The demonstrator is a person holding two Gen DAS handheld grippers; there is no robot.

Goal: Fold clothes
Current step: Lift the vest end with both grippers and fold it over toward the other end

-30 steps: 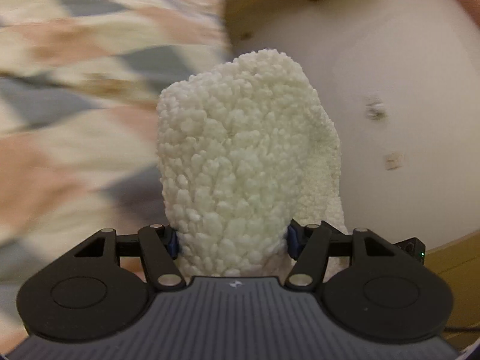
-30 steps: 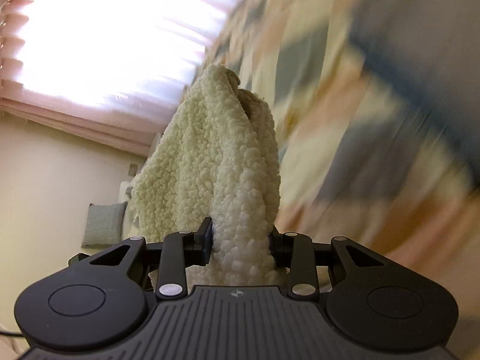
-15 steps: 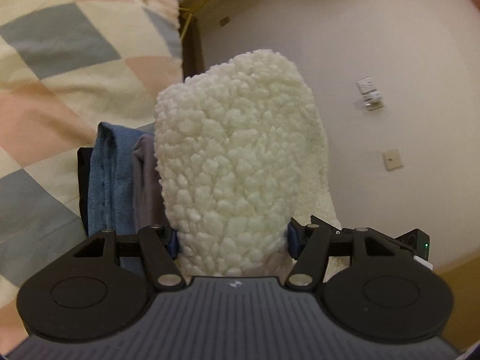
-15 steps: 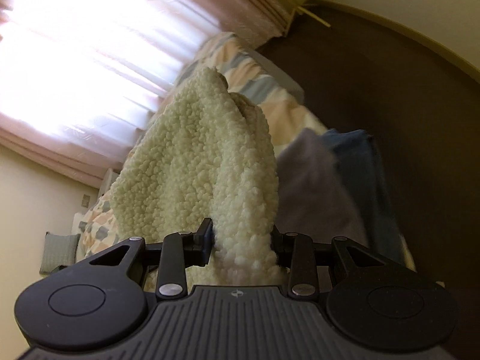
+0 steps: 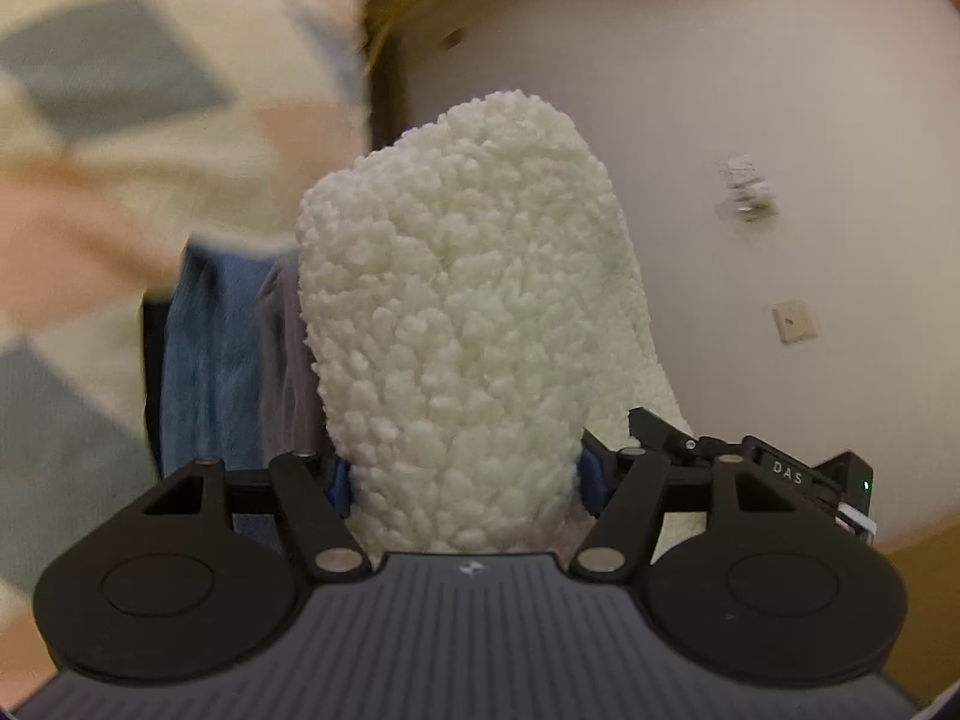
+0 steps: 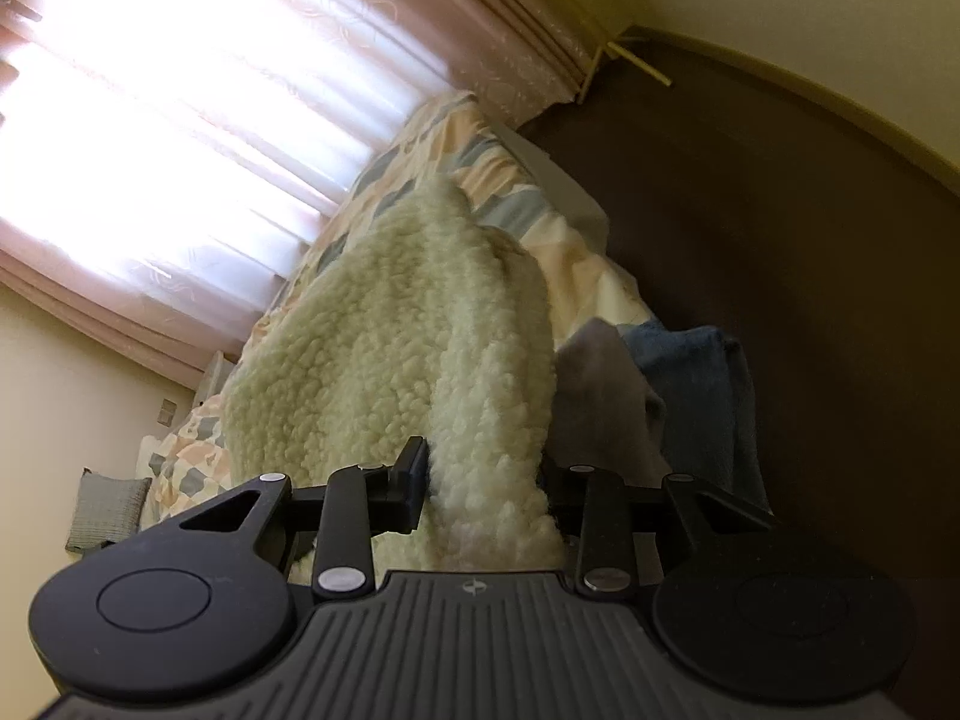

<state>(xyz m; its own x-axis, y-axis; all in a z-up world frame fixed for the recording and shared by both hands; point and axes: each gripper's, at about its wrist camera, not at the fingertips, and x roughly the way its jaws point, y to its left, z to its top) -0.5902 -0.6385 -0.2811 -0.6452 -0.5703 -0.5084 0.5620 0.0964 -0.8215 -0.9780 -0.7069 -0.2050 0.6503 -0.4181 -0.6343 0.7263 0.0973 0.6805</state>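
Observation:
A thick cream fleece garment (image 5: 462, 312) stands bunched up between the jaws of my left gripper (image 5: 465, 474). The blue pads (image 5: 341, 483) still touch its sides while the jaws are opening. My right gripper (image 6: 486, 480) is shut on another fold of the same fleece (image 6: 384, 360), which drapes away to the left over the bed. Both sets of fingertips are buried in the pile. Just behind the fleece lies a stack of folded clothes, a grey piece (image 6: 600, 396) beside a blue one (image 6: 702, 396). The same two, grey (image 5: 285, 360) and blue (image 5: 204, 360), show in the left wrist view.
A patchwork quilt (image 5: 120, 120) covers the bed (image 6: 456, 150). Bright curtains (image 6: 210, 90) hang behind it and dark floor (image 6: 780, 210) lies to the right. A pale wall (image 5: 750, 150) with a socket plate (image 5: 795, 321) fills the right of the left wrist view. A grey cushion (image 6: 102, 510) sits low left.
Both grippers swept across the bed with the fleece and came to rest at the folded stack, which was out of view a second ago. The fleece stays between both pairs of jaws.

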